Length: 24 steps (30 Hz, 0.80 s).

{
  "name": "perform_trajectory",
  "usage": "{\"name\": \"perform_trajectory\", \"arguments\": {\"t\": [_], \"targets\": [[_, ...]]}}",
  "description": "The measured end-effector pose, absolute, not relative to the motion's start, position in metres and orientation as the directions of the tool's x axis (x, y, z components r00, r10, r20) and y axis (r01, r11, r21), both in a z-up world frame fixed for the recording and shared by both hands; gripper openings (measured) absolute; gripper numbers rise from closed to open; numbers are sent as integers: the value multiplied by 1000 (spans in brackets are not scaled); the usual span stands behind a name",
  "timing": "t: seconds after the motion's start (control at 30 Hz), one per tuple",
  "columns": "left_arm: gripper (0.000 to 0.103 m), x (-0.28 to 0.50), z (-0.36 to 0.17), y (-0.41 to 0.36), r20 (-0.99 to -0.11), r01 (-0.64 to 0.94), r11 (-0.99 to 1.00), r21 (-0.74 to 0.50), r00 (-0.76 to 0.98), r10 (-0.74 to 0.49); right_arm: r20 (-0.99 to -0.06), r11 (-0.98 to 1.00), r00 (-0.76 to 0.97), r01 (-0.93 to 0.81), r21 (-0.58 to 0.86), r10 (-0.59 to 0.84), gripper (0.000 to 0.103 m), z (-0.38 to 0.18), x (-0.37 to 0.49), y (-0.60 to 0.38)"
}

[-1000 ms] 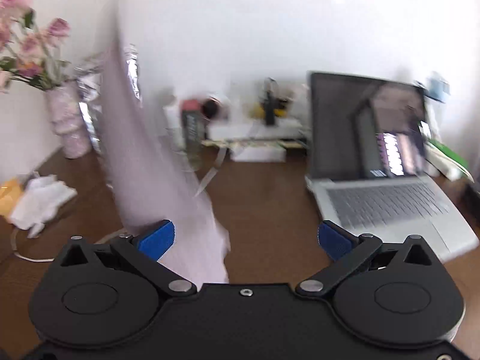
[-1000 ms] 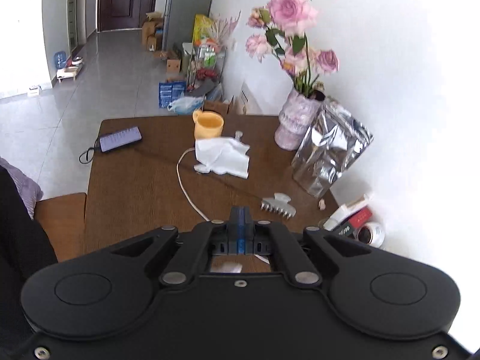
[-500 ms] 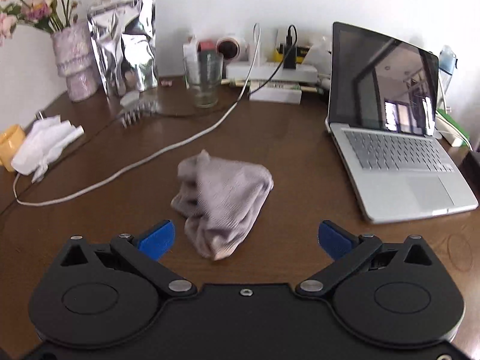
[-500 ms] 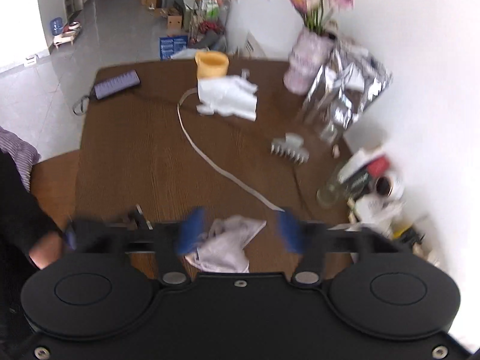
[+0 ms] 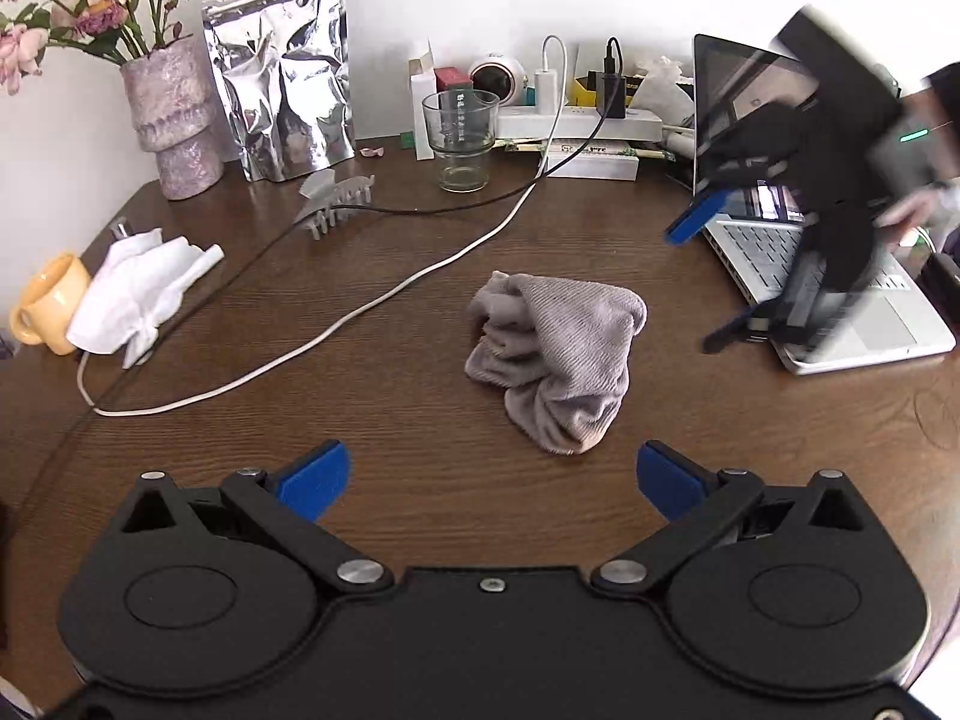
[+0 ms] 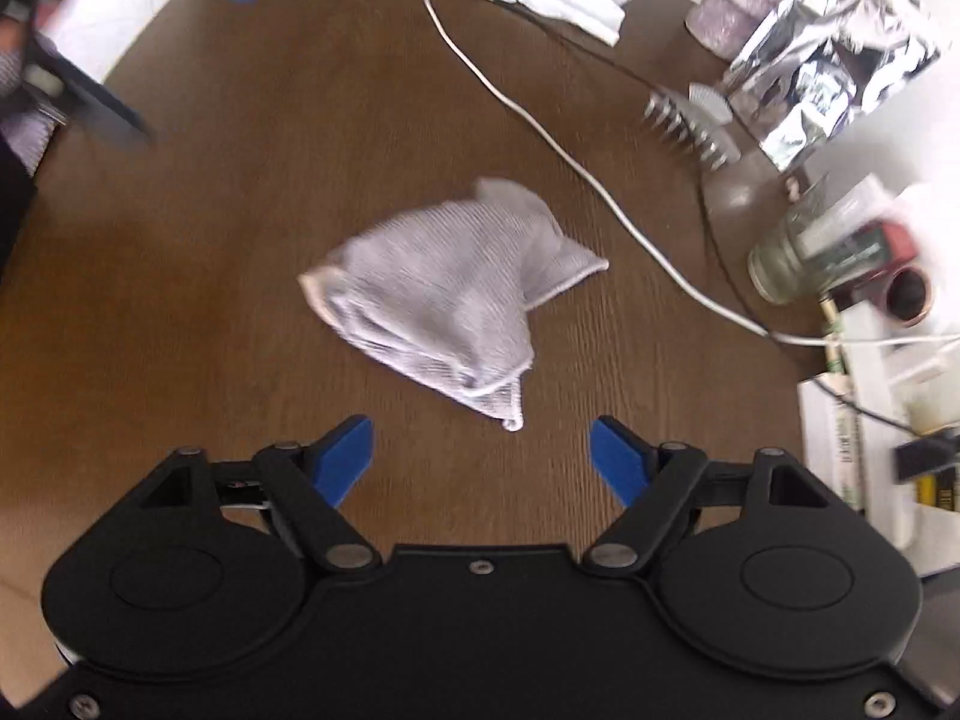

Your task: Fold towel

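While the left tool [image 5: 489,477] hangs wide open and empty, the crumpled towel [image 5: 555,357] lies on the desk [image 5: 420,480] just ahead of its tips, long axis running away and slightly leftward. From the right wrist, the right tool [image 6: 483,456], whose jaws have just been closing a little, stands open and empty; the towel [image 6: 447,294] lies just ahead, its narrow corner pointing toward the tips.

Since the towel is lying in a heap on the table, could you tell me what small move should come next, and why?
Probably lower the right gripper onto the nearest towel corner and pinch it. The towel is crumpled on the table, both grippers are open and empty, and the right one's jaws, just closing slightly, already frame that corner.
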<state>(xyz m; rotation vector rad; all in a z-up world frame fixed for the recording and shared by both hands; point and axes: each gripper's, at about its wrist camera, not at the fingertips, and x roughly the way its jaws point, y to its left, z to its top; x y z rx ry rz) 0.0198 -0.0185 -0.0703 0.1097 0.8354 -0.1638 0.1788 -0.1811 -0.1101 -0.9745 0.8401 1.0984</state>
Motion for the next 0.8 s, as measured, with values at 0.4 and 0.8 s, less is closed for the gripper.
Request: {"name": "perform_trajectory", "arguments": {"t": [0.4, 0.8], "targets": [[103, 11, -60, -27, -744, 279, 959, 48, 651, -152, -908, 127, 116, -989, -70, 403, 49, -149, 218, -186], [103, 23, -61, -40, -726, 345, 936, 65, 660, -194, -888, 101, 142, -989, -109, 438, 2, -114, 203, -188]]}}
